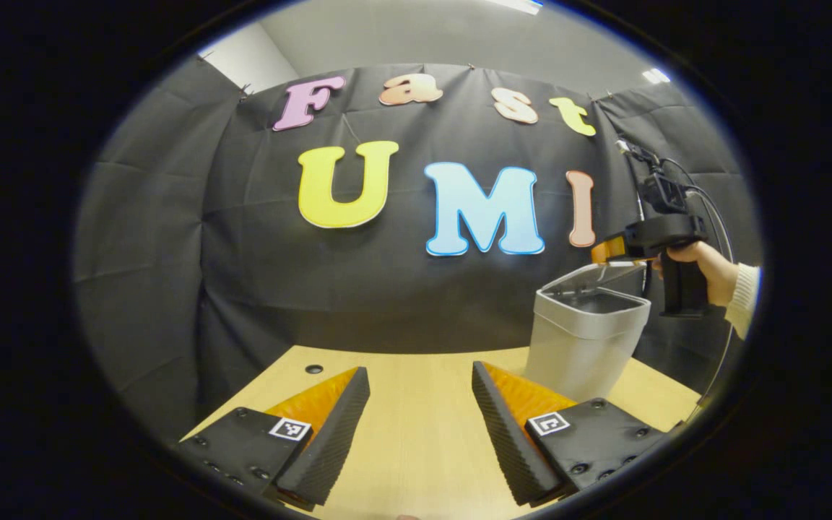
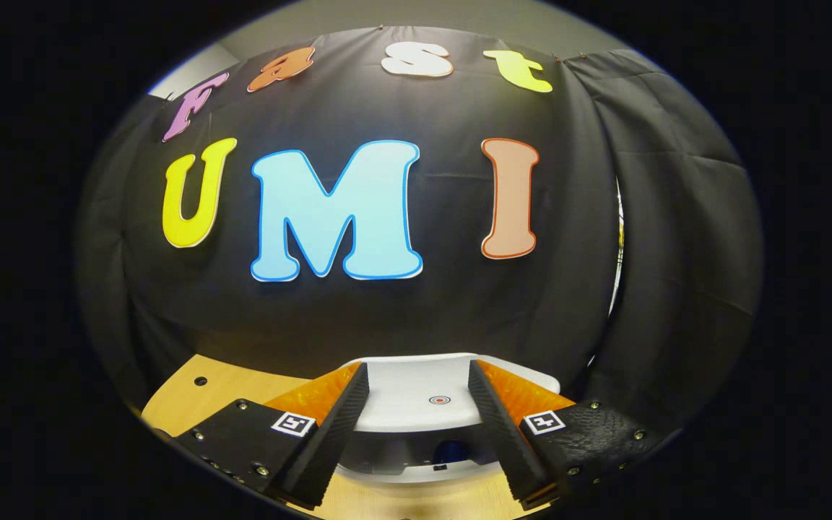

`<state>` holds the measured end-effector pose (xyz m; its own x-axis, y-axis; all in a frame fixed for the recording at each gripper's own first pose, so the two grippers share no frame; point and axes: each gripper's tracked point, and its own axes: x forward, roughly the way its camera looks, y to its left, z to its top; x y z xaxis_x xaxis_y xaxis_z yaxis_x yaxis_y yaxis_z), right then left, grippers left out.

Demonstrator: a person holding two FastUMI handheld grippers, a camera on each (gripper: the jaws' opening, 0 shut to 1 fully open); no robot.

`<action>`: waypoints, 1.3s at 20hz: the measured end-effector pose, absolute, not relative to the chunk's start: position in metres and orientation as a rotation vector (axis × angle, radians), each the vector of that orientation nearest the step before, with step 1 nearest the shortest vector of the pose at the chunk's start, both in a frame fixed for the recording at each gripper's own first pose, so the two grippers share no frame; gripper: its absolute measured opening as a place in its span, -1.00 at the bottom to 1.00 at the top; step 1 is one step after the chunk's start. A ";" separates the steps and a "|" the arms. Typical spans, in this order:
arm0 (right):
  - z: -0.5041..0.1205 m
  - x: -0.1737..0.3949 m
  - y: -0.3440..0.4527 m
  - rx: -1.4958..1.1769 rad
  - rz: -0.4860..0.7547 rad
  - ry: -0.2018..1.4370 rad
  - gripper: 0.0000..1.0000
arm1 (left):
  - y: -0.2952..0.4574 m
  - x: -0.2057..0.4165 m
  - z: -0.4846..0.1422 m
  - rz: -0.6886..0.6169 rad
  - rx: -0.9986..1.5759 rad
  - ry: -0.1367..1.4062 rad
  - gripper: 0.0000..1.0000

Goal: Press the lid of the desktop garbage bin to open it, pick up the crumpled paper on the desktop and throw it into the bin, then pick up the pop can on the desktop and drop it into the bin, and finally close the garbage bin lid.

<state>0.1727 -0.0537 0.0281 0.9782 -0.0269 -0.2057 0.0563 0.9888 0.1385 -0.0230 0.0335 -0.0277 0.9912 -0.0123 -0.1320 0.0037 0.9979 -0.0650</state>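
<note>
Garbage bin stands on the far right part of the desk, grey, upright, taller than wide. Its lid is raised, hinged at the back, tilted up; the mouth is open. In the right gripper view the lid shows pale, with a small round mark, and something blue sits down inside the bin, too dim to name.

Right tool: fingers apart, nothing between them, poised just above the lid's top edge. From the left gripper view, it is seen held by a hand over the back of the bin.

Left tool: fingers apart, empty, low over bare desk, bin ahead and to its right.

Judgement: closing step in hand. Lid lies directly below and ahead of the right tool; that hand is nearer. A downward, forward push on the lid should shut it.
</note>
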 end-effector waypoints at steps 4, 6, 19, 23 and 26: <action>0.011 0.176 -0.055 0.148 -0.047 0.233 0.80 | 0.032 -0.020 -0.027 -0.013 -0.047 0.133 0.87; 0.005 0.180 -0.056 0.156 -0.051 0.237 0.80 | 0.031 -0.017 -0.027 -0.015 -0.045 0.133 0.87; -0.031 0.186 -0.057 0.159 -0.044 0.166 0.83 | 0.032 -0.013 -0.033 0.001 -0.038 0.153 0.87; -0.032 0.185 -0.056 0.149 -0.035 0.133 0.84 | 0.030 -0.014 -0.033 0.008 -0.040 0.157 0.93; -0.032 0.185 -0.056 0.158 -0.028 0.100 0.84 | 0.026 -0.014 -0.034 0.007 -0.036 0.158 0.87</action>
